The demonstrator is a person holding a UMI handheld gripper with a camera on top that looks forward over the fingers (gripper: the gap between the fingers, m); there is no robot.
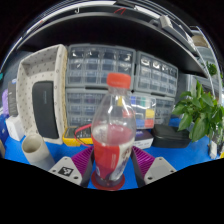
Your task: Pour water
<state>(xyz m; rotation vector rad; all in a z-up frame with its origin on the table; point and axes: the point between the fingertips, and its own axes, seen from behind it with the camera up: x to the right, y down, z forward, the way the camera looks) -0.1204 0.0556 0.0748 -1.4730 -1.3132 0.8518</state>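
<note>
Between the jaws, upright bottle (pixel 113 125)

Drawer cabinets (pixel 110 70) behind blue table (pixel 15 150)

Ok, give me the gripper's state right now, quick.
Gripper: fingers sit close on either side of the red-capped bottle, which stands between them; whether both pads press on it cannot be told.

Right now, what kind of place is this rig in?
Likely a workshop or lab bench: stacked small-parts drawer cabinets behind a blue-topped table, a potted plant beside them. The gripper brackets a red-capped bottle.
</note>
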